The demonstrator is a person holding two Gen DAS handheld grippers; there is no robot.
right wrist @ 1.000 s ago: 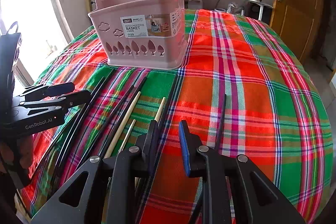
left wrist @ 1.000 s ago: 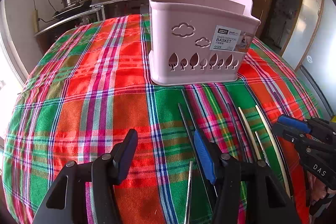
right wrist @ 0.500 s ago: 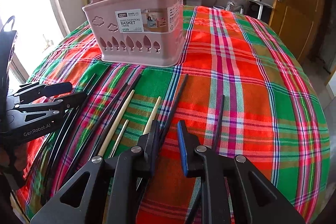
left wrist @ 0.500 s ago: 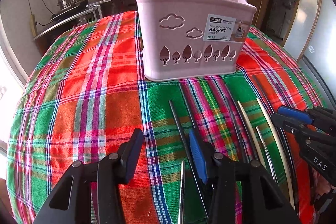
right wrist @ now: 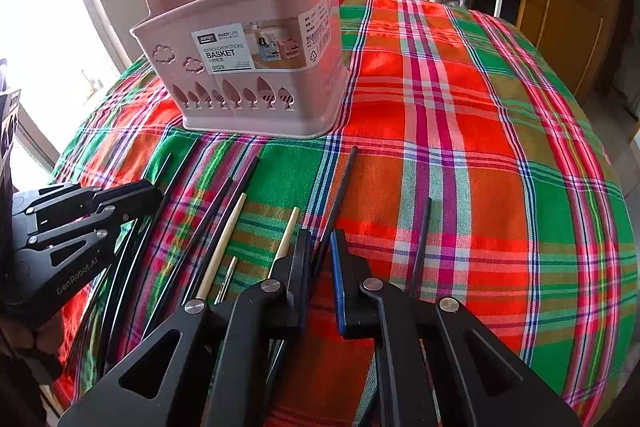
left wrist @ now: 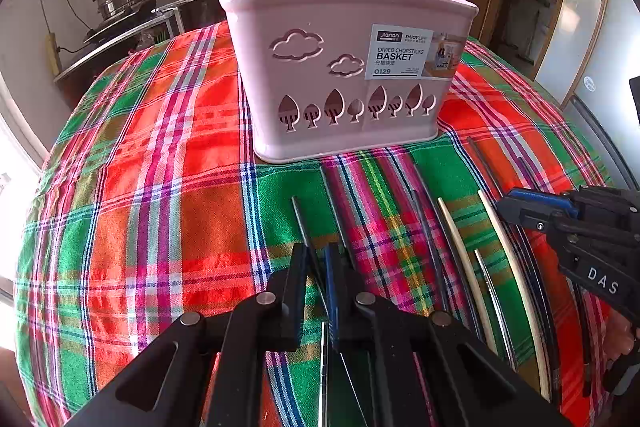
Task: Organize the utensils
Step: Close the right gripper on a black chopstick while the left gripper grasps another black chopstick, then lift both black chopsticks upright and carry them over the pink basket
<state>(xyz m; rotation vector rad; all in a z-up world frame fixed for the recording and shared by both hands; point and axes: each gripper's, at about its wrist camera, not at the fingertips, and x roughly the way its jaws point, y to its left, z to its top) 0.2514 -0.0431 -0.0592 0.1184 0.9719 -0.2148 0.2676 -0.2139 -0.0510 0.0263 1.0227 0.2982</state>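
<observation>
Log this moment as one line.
left gripper: closing on dark chopstick | right gripper: closing on black chopstick | basket: empty

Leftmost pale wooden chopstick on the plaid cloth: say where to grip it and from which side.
Pinch the leftmost pale wooden chopstick mid-shaft from straight above, jaws across its width: it lies flat on the plaid cloth, with black chopsticks close on its left.

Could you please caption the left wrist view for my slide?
Left tongs closing on a dark chopstick before the pink basket.
</observation>
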